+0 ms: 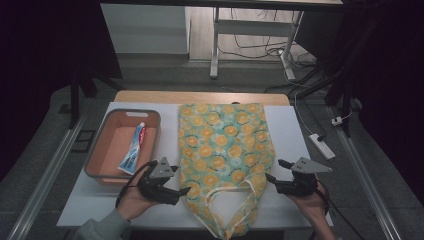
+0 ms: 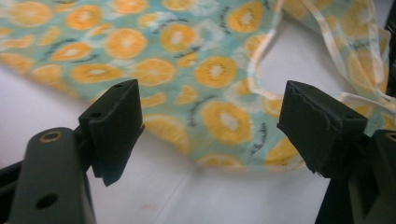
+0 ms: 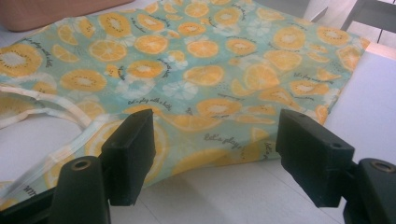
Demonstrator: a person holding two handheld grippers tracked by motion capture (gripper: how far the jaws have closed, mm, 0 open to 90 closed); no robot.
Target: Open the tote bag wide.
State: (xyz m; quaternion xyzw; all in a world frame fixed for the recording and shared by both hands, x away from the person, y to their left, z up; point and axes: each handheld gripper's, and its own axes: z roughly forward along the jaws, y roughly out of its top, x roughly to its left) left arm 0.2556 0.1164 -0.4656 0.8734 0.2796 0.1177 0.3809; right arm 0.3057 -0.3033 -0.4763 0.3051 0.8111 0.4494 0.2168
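Note:
A fabric tote bag (image 1: 223,145) printed with orange slices on pale green lies flat in the middle of the white table (image 1: 292,130), its cream handles (image 1: 227,212) toward the person. My left gripper (image 1: 181,181) stands open at the bag's near left corner. In the left gripper view the bag's edge (image 2: 219,161) lies just beyond the open left gripper (image 2: 210,121). My right gripper (image 1: 275,170) is open at the bag's near right edge. In the right gripper view the open right gripper (image 3: 215,140) frames the bag (image 3: 210,65) lying ahead, with nothing between the pads.
A salmon-coloured bin with a grey rim (image 1: 99,145) sits at the table's left, holding a toothpaste tube (image 1: 133,148). The bin's side (image 3: 46,11) appears at the top left of the right gripper view. Beyond the table are desk legs, cables and a power strip (image 1: 322,146) on the floor.

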